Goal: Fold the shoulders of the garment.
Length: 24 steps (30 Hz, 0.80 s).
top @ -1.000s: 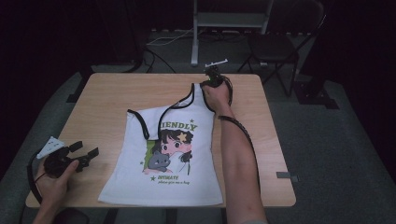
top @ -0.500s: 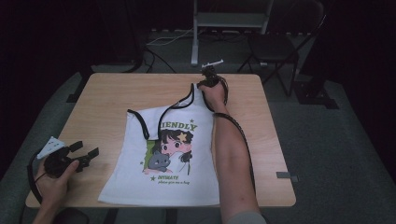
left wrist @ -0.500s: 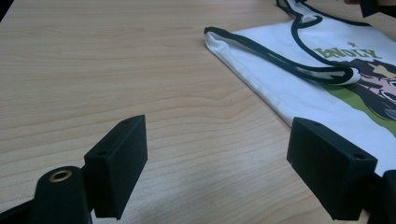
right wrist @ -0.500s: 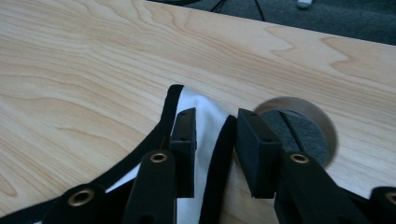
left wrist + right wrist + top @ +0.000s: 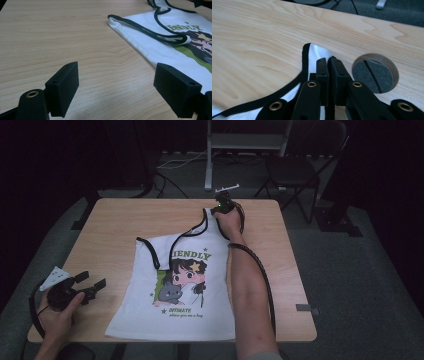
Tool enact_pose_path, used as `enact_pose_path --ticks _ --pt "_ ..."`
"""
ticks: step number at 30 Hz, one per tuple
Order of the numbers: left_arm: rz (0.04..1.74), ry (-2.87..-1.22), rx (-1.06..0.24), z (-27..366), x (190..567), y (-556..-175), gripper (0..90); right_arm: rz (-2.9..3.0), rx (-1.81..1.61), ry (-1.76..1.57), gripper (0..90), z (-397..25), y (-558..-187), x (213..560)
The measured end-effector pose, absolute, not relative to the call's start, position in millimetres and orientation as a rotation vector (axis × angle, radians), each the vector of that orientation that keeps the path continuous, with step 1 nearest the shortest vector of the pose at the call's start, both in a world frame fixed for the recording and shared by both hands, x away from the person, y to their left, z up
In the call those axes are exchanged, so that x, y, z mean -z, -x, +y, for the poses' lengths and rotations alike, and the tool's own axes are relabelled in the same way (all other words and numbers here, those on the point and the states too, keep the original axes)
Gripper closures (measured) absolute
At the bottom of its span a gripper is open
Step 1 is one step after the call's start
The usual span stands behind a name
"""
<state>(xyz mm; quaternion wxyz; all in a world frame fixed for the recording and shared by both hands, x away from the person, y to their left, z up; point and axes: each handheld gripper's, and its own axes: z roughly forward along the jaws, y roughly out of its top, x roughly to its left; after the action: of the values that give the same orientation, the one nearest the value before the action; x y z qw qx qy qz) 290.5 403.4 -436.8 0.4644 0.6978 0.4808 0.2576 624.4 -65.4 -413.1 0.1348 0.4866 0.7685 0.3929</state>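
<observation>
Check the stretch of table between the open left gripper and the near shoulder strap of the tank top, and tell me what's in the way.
Nothing visible is. In the left gripper view, bare wooden table runs from the open left gripper to the black-edged strap of the tank top.

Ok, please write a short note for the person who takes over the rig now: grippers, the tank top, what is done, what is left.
Right gripper: jaws shut on the far shoulder strap of the tank top, next to the round cable hole in the table.
Left gripper: jaws wide open, empty, low over bare wood beside the top's side edge.
Tank top: flat, print up, body smooth; the other strap lies folded over.
Done: one strap gripped and stretched out.
Left, probably: grip and straighten the folded strap.
</observation>
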Motion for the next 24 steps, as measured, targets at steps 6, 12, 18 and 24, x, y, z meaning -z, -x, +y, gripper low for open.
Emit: enact_pose_path --ticks 6,12,18,24 --pt "1.176 -1.725 -0.638 401.8 436.7 -290.6 19.6 2.247 -1.178 -1.329 86.1 -59.6 -600.9 404.2" --pt "1.179 -1.724 -0.644 402.1 436.7 -289.9 19.6 2.279 -1.186 -1.246 86.1 -55.6 -569.0 401.6" --pt "1.182 -1.734 -0.653 401.2 436.7 -290.3 19.6 2.286 -1.229 -1.182 86.0 -48.2 -536.3 404.0" --pt "1.182 -1.732 -0.664 402.1 436.6 -290.5 19.6 2.341 -1.160 -1.102 86.0 -39.2 -508.4 412.8"
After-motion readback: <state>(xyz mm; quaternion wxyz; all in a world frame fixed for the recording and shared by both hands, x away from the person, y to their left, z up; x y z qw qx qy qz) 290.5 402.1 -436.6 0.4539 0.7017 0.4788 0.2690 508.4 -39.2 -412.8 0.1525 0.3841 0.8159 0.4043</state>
